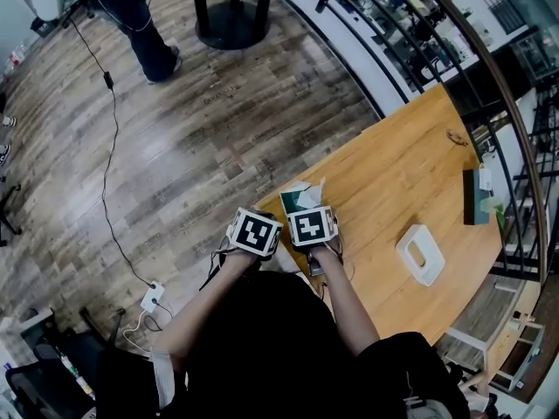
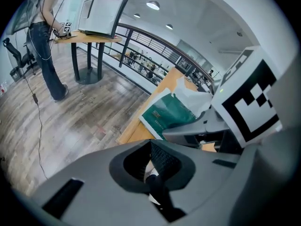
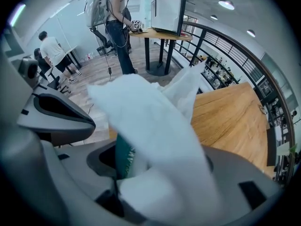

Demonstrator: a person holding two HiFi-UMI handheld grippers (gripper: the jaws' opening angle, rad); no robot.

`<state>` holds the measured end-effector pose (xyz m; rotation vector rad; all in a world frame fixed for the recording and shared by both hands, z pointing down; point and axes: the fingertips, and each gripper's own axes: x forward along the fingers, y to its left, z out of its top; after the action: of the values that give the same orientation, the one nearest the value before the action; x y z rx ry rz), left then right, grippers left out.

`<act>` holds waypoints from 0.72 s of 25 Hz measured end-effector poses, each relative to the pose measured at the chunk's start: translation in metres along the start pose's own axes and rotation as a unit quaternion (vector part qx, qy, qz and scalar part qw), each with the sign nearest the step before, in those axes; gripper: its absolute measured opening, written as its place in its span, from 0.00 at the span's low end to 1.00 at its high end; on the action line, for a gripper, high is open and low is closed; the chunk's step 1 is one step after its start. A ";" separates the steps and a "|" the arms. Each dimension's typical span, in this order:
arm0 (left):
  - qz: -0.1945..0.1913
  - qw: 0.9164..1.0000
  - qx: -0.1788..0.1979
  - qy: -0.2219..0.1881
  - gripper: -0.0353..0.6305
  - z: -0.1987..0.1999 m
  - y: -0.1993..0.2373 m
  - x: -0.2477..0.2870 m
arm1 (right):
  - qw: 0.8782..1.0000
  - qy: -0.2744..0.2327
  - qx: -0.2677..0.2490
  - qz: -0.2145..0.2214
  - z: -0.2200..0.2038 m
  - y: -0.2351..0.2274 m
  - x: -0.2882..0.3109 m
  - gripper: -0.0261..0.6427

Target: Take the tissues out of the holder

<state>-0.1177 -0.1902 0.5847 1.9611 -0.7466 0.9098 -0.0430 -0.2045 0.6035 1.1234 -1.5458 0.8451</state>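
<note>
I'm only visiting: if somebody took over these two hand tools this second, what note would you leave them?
Right gripper: jaws closed on the green soft pack of white tissues, over the wooden table's near corner.
Left gripper: jaws shut, holding nothing, right beside it.
White rectangular holder: on the table, apart, to the right.
Done: pack is out of the holder.
Left: probably set the pack down and release.

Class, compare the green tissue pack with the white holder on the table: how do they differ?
The green tissue pack has a white tissue sticking up; the white holder shows none in its slot. The pack sits at the wooden table's edge; the holder lies apart, further right. Both are rectangular.
</note>
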 end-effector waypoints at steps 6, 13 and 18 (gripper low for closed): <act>0.004 1.000 0.002 0.003 0.06 0.002 0.003 -0.002 | 1.000 0.010 -0.005 -0.006 -0.001 -0.001 0.002 0.50; 0.005 1.000 0.003 0.006 0.06 0.001 0.003 -0.002 | 1.000 0.003 -0.006 0.008 0.000 0.002 0.003 0.50; 0.002 1.000 0.009 0.007 0.06 0.001 -0.002 -0.001 | 1.000 -0.018 -0.010 0.014 0.000 0.004 0.000 0.52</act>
<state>-0.1164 -0.1901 0.5822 1.9671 -0.7376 0.9338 -0.0473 -0.2034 0.6038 1.1107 -1.5991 0.8298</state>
